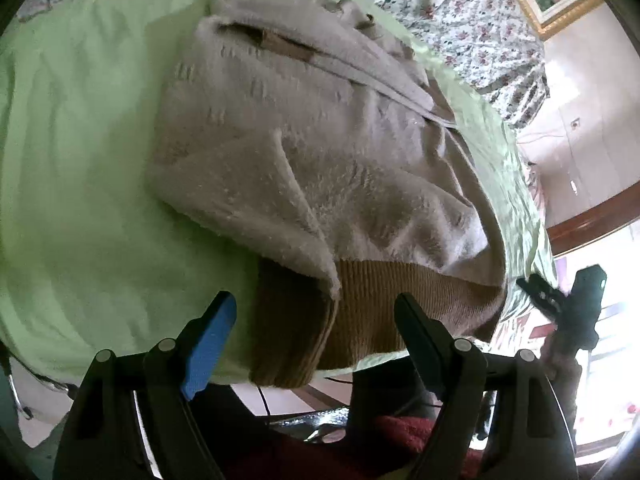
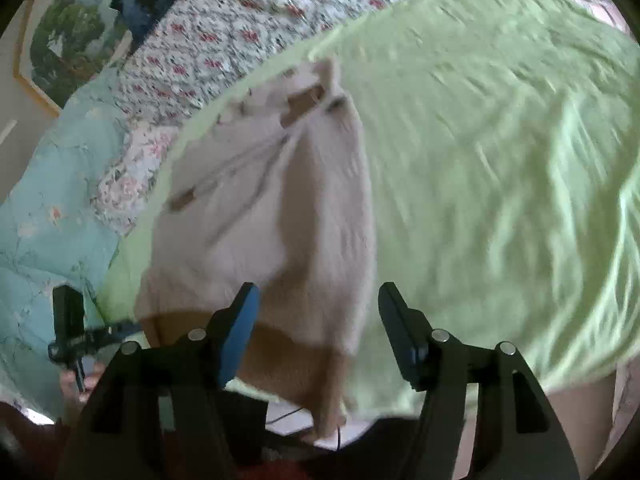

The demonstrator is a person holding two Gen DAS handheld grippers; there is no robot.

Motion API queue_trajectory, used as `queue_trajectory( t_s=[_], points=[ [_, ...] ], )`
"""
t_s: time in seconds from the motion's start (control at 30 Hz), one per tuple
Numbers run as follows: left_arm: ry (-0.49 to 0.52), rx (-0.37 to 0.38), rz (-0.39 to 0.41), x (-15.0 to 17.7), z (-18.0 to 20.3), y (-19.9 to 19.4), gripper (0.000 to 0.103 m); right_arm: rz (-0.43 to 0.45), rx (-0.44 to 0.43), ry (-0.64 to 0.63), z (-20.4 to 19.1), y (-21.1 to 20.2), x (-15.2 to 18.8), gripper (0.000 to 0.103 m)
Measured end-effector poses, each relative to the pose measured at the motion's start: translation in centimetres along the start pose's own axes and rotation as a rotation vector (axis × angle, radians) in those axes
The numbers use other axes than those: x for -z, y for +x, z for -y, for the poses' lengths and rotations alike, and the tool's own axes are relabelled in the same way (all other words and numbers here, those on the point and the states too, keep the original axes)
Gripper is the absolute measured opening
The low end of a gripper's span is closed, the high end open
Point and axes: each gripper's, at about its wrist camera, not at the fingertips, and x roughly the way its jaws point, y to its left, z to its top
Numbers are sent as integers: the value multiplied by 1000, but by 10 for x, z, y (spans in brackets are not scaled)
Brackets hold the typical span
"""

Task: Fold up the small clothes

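Observation:
A small beige fleece garment (image 1: pixel 304 152) with a brown ribbed hem (image 1: pixel 360 320) lies partly folded on a light green sheet (image 1: pixel 80 160). Its hem hangs slightly over the near edge. My left gripper (image 1: pixel 316 312) is open and empty, its jaws to either side of the hem, just above it. In the right wrist view the same garment (image 2: pixel 272 220) lies left of centre, blurred. My right gripper (image 2: pixel 316 304) is open and empty over the garment's near right corner. The right gripper also shows in the left wrist view (image 1: pixel 560 300), at the right.
The green sheet (image 2: pixel 500 160) covers a bed with a floral quilt (image 1: pixel 460 12) behind. A pale blue floral cover (image 2: pixel 48 220) lies at the left. A framed picture (image 2: pixel 64 40) hangs on the wall. The floor (image 1: pixel 588 140) lies beyond the bed's right edge.

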Motion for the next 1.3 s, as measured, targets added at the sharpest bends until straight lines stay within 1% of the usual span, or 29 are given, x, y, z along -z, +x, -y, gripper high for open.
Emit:
queue_trajectory(
  t_s=[0.1, 0.13, 0.2, 0.23, 0.27, 0.3, 0.33, 0.37, 0.4, 0.43, 0.47, 0.53, 0.6, 0.63, 0.67, 0.7, 0.8, 0.83, 0.9, 0.93, 0.97, 1.0, 1.03, 1.07, 1.13, 1.2, 1.27, 1.3],
  points=[
    [1, -39, -8, -7, 0, 15, 81, -39, -40, 19, 4, 10, 17, 67],
    [1, -49, -9, -8, 0, 20, 80, -53, -43, 14, 3, 16, 20, 67],
    [-8, -60, -14, -8, -6, 25, 73, -57, -47, -2, 0, 27, 25, 68],
    [-10, -60, -12, -8, -9, 26, 65, -50, -58, -9, -3, 30, 25, 68],
    [-12, -56, -5, -8, -11, 26, 53, -45, -72, -16, -5, 33, 25, 69],
    [-11, -42, -3, -8, -14, 24, 45, -45, -83, -24, -6, 36, 24, 69],
    [-15, -19, -7, -7, -15, 24, 27, -48, -85, -36, -8, 38, 23, 68],
    [-20, 3, -15, -8, -17, 24, 14, -52, -82, -45, -9, 39, 24, 53],
    [-20, 13, -15, -6, -19, 22, 14, -73, -85, -48, -8, 42, 23, 22],
    [-10, 19, -10, -4, -18, 19, 12, -94, -94, -38, -6, 43, 24, 13],
    [8, 27, -7, -2, -16, 15, 12, -97, -102, -32, -2, 40, 24, 12],
    [67, 67, 10, 8, -11, -3, 11, -73, -129, -28, 6, 26, 24, 11],
    [122, 98, 32, 17, -7, -20, 11, -28, -167, -4, 21, 3, 23, 9],
    [152, 111, 36, 23, -6, -26, 11, -13, -172, 9, 28, -4, 22, 8],
    [168, 123, 35, 26, -5, -28, 11, 4, -170, 29, 38, -13, 21, 6],
    [178, 133, 36, 29, -5, -29, 11, 8, -169, 41, 45, -15, 20, 5],
    [179, 147, 19, 34, -10, -16, 11, -2, -165, 69, 58, -11, 19, 5],
    [171, 140, 6, 35, -12, -9, 12, -14, -145, 70, 59, -6, 20, 2],
    [136, 125, -32, 34, -20, 6, 16, -44, -124, 73, 60, 3, 20, 2],
    [123, 114, -42, 35, -24, 11, 23, -42, -125, 83, 61, 5, 21, 2],
    [108, 104, -60, 35, -29, 16, 34, -39, -133, 93, 61, 6, 21, 2],
    [95, 98, -75, 35, -33, 20, 39, -37, -139, 97, 63, 5, 22, 2],
    [86, 104, -79, 37, -35, 20, 47, -35, -137, 94, 62, 3, 22, 3],
    [80, 116, -78, 37, -37, 20, 49, -35, -133, 88, 62, 2, 22, 5],
    [77, 145, -72, 39, -40, 18, 57, -40, -137, 66, 59, 0, 24, 15],
    [75, 171, -67, 39, -40, 17, 64, -47, -176, 44, 55, -1, 26, 46],
    [63, 189, -66, 39, -40, 22, 66, -54, -198, 0, 46, 3, 29, 58],
    [61, 191, -71, 39, -42, 24, 66, -65, -203, -15, 43, 7, 30, 58]
  ],
)
